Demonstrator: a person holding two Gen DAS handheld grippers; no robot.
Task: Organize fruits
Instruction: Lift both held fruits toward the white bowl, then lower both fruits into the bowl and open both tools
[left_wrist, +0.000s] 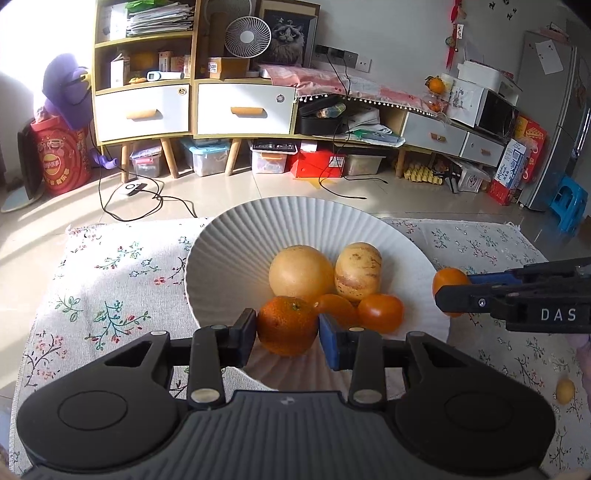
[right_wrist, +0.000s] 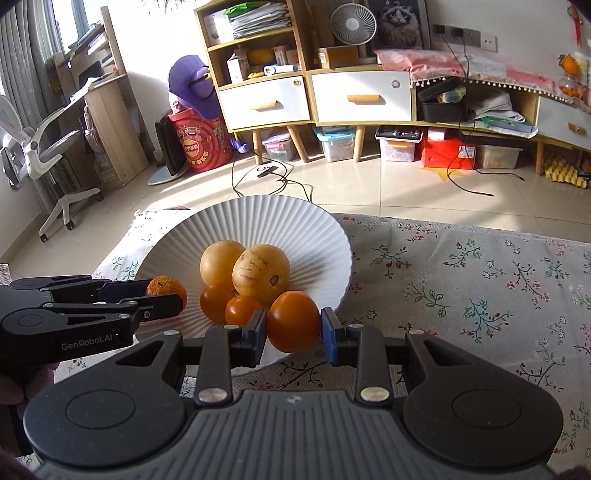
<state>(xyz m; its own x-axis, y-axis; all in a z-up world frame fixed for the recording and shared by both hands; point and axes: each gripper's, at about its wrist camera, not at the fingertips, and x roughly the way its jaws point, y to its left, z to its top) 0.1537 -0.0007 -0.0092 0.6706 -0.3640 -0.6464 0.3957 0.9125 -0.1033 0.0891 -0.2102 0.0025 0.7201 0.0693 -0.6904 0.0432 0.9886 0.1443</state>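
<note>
Both jaws clamp fruit, left gripper (left_wrist: 287, 326) a rough mandarin (left_wrist: 286, 324), right gripper (right_wrist: 293, 325) a smooth orange fruit (right_wrist: 293, 320), above the white ribbed plate (left_wrist: 236, 243), release probably next.

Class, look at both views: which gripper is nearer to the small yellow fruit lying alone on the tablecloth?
Right. The right gripper is beside the plate on the yellow fruit's side; the left gripper is over the plate's near edge, farther off.

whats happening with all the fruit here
A person is loading fruit into the white plate with two handheld grippers. The left gripper is shut on a rough mandarin over the plate's near edge; the right gripper is shut on a smooth orange fruit. Four fruits already sit in the plate, and one small fruit remains on the cloth.
</note>
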